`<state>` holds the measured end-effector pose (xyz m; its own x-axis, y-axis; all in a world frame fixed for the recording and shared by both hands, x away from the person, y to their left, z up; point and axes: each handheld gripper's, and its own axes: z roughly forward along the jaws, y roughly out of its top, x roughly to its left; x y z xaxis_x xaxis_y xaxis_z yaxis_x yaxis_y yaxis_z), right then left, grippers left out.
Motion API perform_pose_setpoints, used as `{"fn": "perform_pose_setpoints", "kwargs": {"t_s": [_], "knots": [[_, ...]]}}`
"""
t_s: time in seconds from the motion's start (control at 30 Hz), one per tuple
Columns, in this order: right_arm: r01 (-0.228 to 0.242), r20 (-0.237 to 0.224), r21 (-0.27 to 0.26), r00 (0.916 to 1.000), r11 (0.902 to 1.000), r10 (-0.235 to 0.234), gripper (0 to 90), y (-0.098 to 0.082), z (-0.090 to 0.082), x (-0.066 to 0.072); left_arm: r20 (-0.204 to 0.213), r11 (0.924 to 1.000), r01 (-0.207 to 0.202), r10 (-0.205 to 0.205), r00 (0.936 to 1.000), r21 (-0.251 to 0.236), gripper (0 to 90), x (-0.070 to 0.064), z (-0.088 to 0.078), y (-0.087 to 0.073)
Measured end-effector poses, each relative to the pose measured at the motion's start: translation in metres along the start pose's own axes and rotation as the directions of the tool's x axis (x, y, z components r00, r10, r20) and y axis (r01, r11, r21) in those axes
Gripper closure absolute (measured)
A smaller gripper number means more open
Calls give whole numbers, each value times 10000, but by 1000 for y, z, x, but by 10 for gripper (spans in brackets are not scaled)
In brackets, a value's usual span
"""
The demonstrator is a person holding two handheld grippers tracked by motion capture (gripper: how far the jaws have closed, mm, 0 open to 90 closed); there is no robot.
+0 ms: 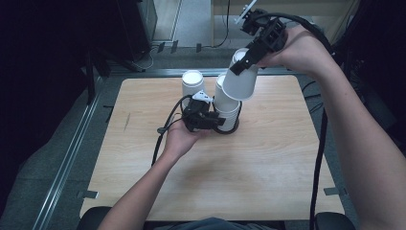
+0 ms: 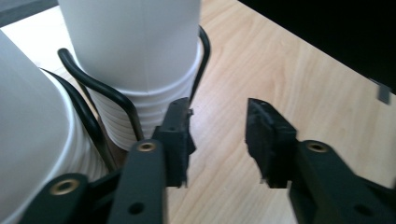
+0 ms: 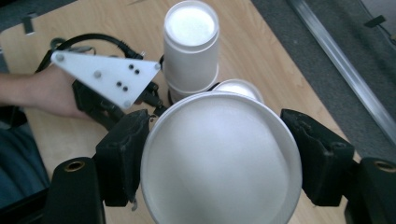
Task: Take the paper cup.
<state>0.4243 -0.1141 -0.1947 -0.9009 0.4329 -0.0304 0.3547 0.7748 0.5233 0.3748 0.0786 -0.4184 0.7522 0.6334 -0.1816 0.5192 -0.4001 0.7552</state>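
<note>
From the high view, my right hand-held gripper [image 1: 249,60] sits in the upper right of the frame, clamped on a single white paper cup [image 1: 238,82] lifted clear above the black wire holder [image 1: 225,128] near the middle of the desk [image 1: 268,163]. My left hand-held gripper [image 1: 203,117] rests low at the holder's left side. Two stacks stand there: one stack [image 1: 193,84] behind, another [image 1: 226,103] right under the raised cup.

In the left gripper view, my jaws stand apart, holding nothing; the left jaw is just beside the wire holder [image 2: 98,88] and the nested cups [image 2: 140,70], upper left of the frame.

In the right gripper view, the cup [image 3: 219,158] is pinched between both jaws, bottom centre, with the far stack [image 3: 191,46] above it.

I judge one cup is off the stack; where it goes is still open, and the stacks remain.
</note>
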Motion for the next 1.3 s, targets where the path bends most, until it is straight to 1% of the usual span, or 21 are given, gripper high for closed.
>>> {"fn": "perform_pose_setpoints", "kwargs": {"t_s": [0.03,0.1,0.2,0.27,0.3,0.37,0.4,0.43,0.5,0.53,0.57,0.67,0.7,0.8,0.87,1.0,1.03,1.1,1.17,1.23,1.3], "knots": [[47,17,-11,10000,10000,-47,268,-3,0,2,303,9999,-126,126,9995,-8,562,1,-4,-3],[77,-21,69,10000,9999,-77,268,-9,2,5,477,9997,-254,251,9985,68,534,2,-7,-5],[119,-258,75,9996,9999,-117,267,-19,7,9,847,9988,-486,487,9952,-33,491,4,-13,-9],[246,-296,169,9993,9996,-241,267,-26,12,13,1250,9987,-484,498,9909,-141,469,7,-16,-12],[280,-370,182,9989,9994,-273,267,-29,14,15,1348,9987,-495,506,9896,-121,459,8,-17,-13],[358,-497,134,9981,9993,-351,267,-37,20,18,1506,9978,-665,667,9864,-61,458,10,-20,-17],[378,-536,152,9979,9992,-369,267,-40,22,19,1506,9978,-665,667,9864,-61,460,10,-20,-17],[383,-651,138,9972,9992,-374,266,-45,26,20,1643,9960,-892,871,9826,56,459,11,-23,-21],[527,-810,94,9954,9986,-518,267,-53,33,23,1800,9951,-993,978,9788,-5,450,14,-26,-25],[527,-810,94,9954,9986,-518,267,-53,33,23,1800,9951,-993,978,9788,-5,441,14,-26,-25],[517,-871,93,9949,9986,-507,266,-61,40,26,1980,9953,-959,964,9755,-121,435,16,-29,-29],[558,-1043,-67,9930,9984,-562,266,-72,51,30,2036,9932,-1150,1160,9722,-169,418,18,-32,-34],[583,-1118,-71,9920,9983,-587,266,-75,55,31,2085,9924,-1234,1212,9705,-29,411,18,-33,-35],[666,-1283,-107,9894,9977,-674,265,-85,69,34,2064,9845,-1752,1691,9637,115,390,16,-34,-38],[669,-1379,-189,9880,9976,-688,265,-92,78,36,2077,9813,-1924,1872,9601,51,370,16,-35,-41],[631,-1609,-340,9846,9974,-678,265,-105,94,39,2492,9891,-1461,1375,9586,163,337,21,-34,-46],[662,-1649,-382,9837,9971,-716,265,-108,97,39,2609,9903,-1379,1283,9568,187,328,22,-33,-47],[633,-1746,-408,9822,9972,-695,265,-114,105,40,2732,9902,-1360,1226,9541,307,297,23,-32,-50],[666,-1800,-468,9809,9967,-740,264,-121,112,41,2747,9880,-1470,1286,9529,476,272,22,-30,-52],[586,-1881,-524,9798,9969,-675,264,-127,119,42,2766,9871,-1530,1340,9516,480,246,21,-30,-54],[522,-1972,-609,9783,9968,-633,264,-133,126,43,2818,9882,-1459,1269,9510,476,224,21,-29,-56]]}}
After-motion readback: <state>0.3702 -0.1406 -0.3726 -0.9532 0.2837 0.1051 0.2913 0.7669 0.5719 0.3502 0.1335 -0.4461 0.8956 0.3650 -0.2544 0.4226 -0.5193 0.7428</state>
